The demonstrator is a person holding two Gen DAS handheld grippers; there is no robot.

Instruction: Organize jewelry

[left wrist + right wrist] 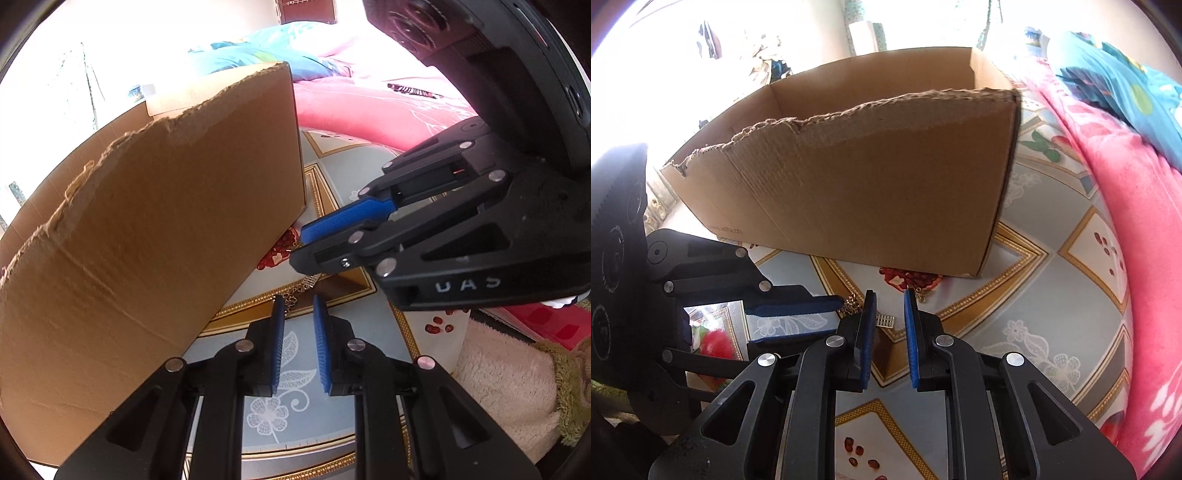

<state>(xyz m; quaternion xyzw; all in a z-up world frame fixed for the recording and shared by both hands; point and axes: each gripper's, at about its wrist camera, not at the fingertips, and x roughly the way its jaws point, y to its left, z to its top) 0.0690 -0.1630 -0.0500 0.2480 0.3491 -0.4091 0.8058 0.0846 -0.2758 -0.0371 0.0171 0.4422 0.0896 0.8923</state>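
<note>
The left gripper [298, 308] fills the foot of its own view. Its blue pads [279, 343] stand a narrow gap apart with only patterned tablecloth [273, 369] showing between them. They have hold of nothing. At twelve o'clock from their tips, just beyond them, lies a thin gold chain [295, 295], the jewelry to be sorted. In the right wrist view the chain [851, 301] sits right at the left gripper's tip, which comes in from nine o'clock. A small gold piece [886, 319] shows between the right gripper's [890, 302] fingers, further along the cloth. Those jaws also stand slightly parted and carry nothing.

The cardboard box [868, 166] stands at twelve o'clock, its near wall close behind the chain. It is probably where the chain should go.

Several things could go wrong. The chain is fine and lies flat, so pads closing on it may scrape the cloth and miss it, or catch only one loop that slides out on the lift. Gold borders printed on the cloth make the chain hard to pick out. Both grippers meet at one spot, the right gripper [301, 247] coming in at two o'clock in the left view, so their fingers could knock together. The box's torn rim [798, 123] could snag a dangling chain.
</note>
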